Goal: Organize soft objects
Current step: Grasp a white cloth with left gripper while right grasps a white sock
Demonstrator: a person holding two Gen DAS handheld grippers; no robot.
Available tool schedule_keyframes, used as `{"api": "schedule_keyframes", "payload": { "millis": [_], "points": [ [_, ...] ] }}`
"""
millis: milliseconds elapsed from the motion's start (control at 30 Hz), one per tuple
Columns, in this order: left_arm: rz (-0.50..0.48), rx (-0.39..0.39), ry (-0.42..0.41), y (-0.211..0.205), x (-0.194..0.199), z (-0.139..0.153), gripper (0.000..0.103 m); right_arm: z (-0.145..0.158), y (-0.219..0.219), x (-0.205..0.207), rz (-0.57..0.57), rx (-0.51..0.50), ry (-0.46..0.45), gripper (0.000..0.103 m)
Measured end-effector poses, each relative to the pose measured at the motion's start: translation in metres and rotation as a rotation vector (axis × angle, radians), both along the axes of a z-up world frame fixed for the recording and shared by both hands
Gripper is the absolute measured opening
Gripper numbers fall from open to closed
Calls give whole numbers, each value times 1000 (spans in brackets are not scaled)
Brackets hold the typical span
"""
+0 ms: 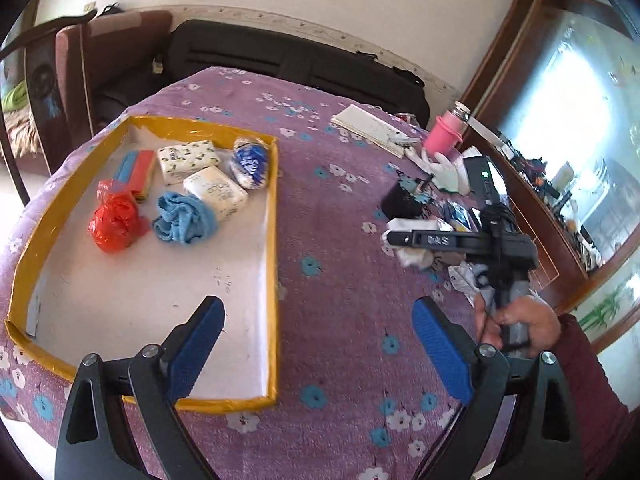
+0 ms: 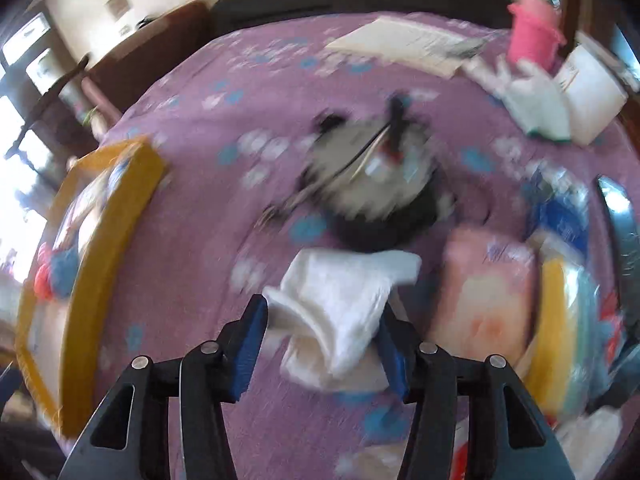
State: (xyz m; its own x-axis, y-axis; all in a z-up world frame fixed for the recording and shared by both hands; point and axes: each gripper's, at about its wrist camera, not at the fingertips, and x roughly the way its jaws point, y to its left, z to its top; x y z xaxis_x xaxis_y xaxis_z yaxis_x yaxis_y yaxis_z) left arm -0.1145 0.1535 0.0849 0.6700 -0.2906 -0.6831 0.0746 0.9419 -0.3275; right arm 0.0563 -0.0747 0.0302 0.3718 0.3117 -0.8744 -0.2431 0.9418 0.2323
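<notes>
Right gripper (image 2: 322,338) clamped on white cloth (image 2: 340,308), lifted off the purple bedspread (image 2: 200,128), presumably bound for the tray (image 1: 276,216). Left gripper (image 1: 318,350) spread wide, empty, over the tray's near edge, ready.

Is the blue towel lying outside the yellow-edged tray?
No, the blue towel lies inside the yellow-edged tray, beside the red plastic bag.
</notes>
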Motion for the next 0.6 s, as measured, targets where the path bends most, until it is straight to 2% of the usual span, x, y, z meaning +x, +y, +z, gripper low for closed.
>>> {"api": "schedule_keyframes", "payload": {
  "millis": [100, 133, 200, 300, 400, 500, 600],
  "points": [
    [-12, 11, 2, -5, -1, 0, 95, 9, 6, -34, 170, 232, 78, 56],
    [-17, 9, 9, -7, 0, -1, 95, 16, 7, -45, 219, 277, 76, 56],
    [-28, 1, 18, -12, 0, -3, 95, 39, -3, -70, 268, 319, 12, 57],
    [-55, 8, 34, -23, 0, -7, 95, 62, -38, -91, 181, 277, -85, 62],
    [-87, 28, 44, -39, 4, -12, 95, 75, -80, -101, 37, 147, -179, 64],
    [-118, 72, 53, -57, 17, -16, 95, 76, -124, -114, -108, 104, -198, 68],
    [-153, 85, 77, -76, 41, -23, 94, 65, -159, -122, -219, 116, -183, 69]
  ]
}}
